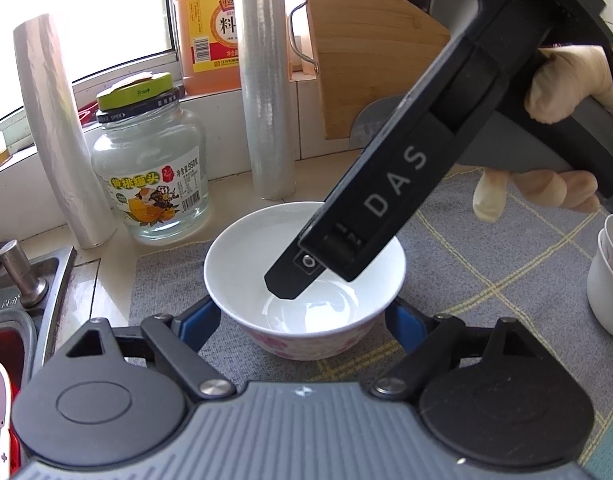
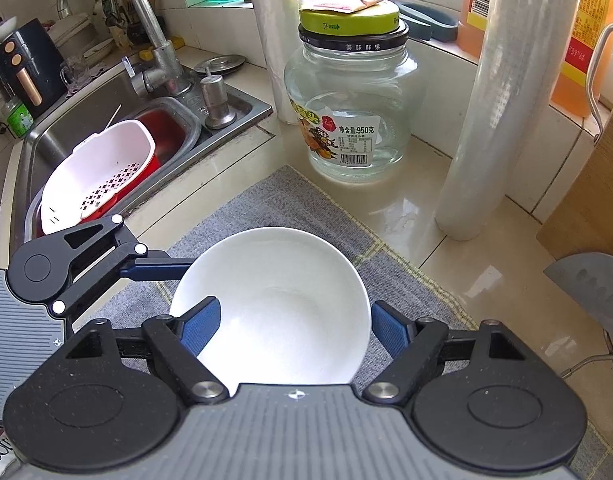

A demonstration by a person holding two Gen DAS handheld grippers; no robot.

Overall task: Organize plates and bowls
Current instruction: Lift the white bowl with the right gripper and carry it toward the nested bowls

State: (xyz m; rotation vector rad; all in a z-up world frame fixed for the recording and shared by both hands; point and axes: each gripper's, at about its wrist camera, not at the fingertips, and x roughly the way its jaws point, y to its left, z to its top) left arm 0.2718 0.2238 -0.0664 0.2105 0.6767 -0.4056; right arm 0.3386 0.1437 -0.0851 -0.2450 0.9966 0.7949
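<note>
Straddling the bowl (image 1: pixel 304 280), your left gripper (image 1: pixel 302 320) has its blue pads (image 1: pixel 200 322) spread wide on either side of the pink-patterned outer wall; whether they touch the wall, you cannot tell. The bowl sits upright on the grey checked mat (image 1: pixel 466 248), white inside, near the mat's back edge.

Your right gripper (image 2: pixel 294 326) comes in from above and from the right. In the left wrist view one of its black fingers dips inside the bowl, the tip low over the bowl's inner wall. In the right wrist view its left pad (image 2: pixel 198 330) lies inside the rim and its right pad lies outside the rim, so the jaws are parted with the rim between them and not yet pinched. Contact between pad and porcelain cannot be confirmed.

Your gloved right hand (image 1: pixel 562 88) wraps the right gripper's handle.

Surroundings, for the record:
- glass jar (image 1: pixel 150 172) with a green lid, behind the bowl and off the mat, on the beige counter (image 2: pixel 446 248)
- two upright rolls of cling film (image 1: pixel 264 92), one on each side of the jar
- orange bottle (image 1: pixel 204 28) on the window sill
- wooden board (image 1: pixel 370 36) leaning at the back right
- stacked white cups (image 1: pixel 610 276) on the mat, at the right edge of the left wrist view, well apart from the bowl
- sink (image 2: pixel 50 140) to the left, holding a white colander (image 2: pixel 98 168) over a red tub
</note>
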